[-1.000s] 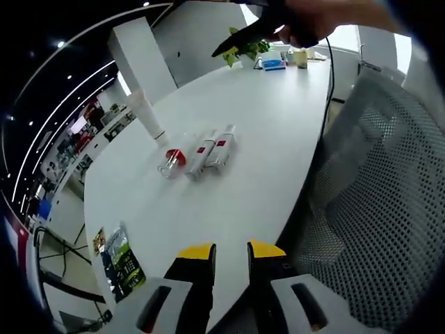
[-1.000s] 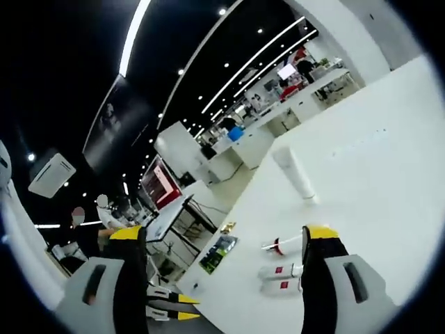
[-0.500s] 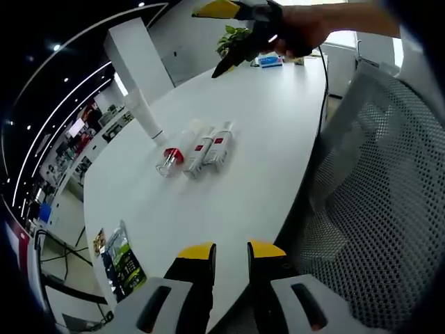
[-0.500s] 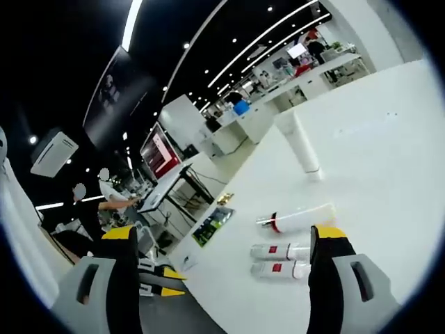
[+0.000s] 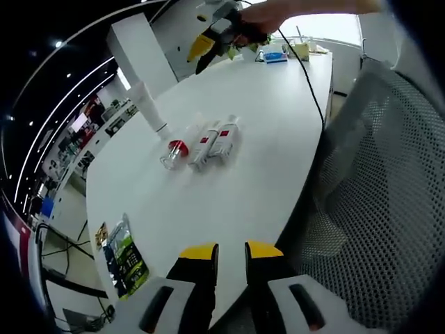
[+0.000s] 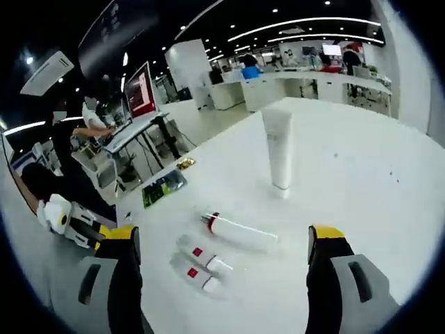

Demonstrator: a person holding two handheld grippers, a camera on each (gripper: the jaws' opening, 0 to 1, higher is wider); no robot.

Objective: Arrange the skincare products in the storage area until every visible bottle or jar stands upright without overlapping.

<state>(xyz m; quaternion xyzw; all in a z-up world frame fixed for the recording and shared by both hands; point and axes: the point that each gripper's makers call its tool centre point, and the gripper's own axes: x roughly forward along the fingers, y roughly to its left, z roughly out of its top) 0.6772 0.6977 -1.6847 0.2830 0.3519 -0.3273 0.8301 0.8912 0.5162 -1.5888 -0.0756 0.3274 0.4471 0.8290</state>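
Three bottles [image 6: 215, 247] lying flat between the wide-apart jaws of the right gripper [image 6: 221, 243], awaiting righting; tube [image 6: 278, 147] upright beyond. Left gripper [image 5: 229, 252]: jaws nearly together, apparently empty, held back.

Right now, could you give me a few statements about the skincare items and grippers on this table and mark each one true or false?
1. The white tube stands upright on the table. True.
2. All three smaller bottles stand upright. False: the red-collared clear bottle and the two small white bottles lie on their sides.
3. The right gripper is clamped on a bottle. False: its jaws stand wide apart, holding nothing.
4. The left gripper has its jaws close together, with nothing visible between them. True.
5. A colourful packet lies near the table edge. True.
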